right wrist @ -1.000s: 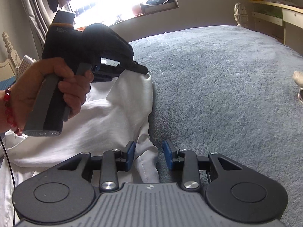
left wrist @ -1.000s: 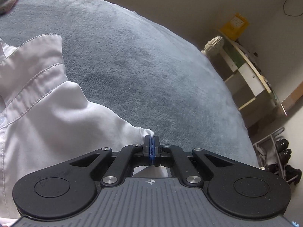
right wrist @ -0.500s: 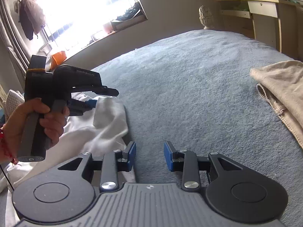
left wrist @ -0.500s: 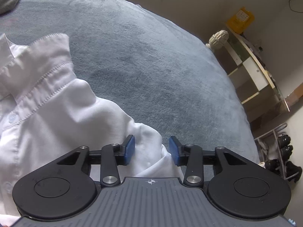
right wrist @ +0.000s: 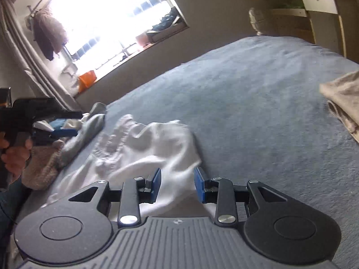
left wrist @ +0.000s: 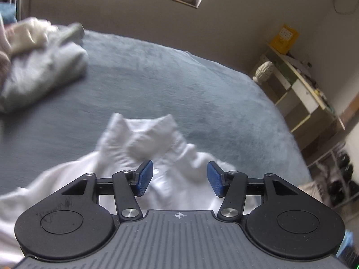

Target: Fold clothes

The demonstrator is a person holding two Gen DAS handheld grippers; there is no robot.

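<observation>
Now a regrasp between folds is judged underway: the left tool (left wrist: 180, 177) is seen with jaws opening, nothing clamped, above the white shirt (left wrist: 143, 143). The right tool (right wrist: 177, 185) is held apart, unclamped. Next, a fresh edge must be gripped. The shirt is rumpled, collar up, on the grey bed (left wrist: 202, 94).

Grey-blue bed (left wrist: 202, 94): white shirt (left wrist: 143, 143) near edge, crumpled clothes pile (left wrist: 42, 67) far left, beige garment (right wrist: 341, 98) right.
</observation>
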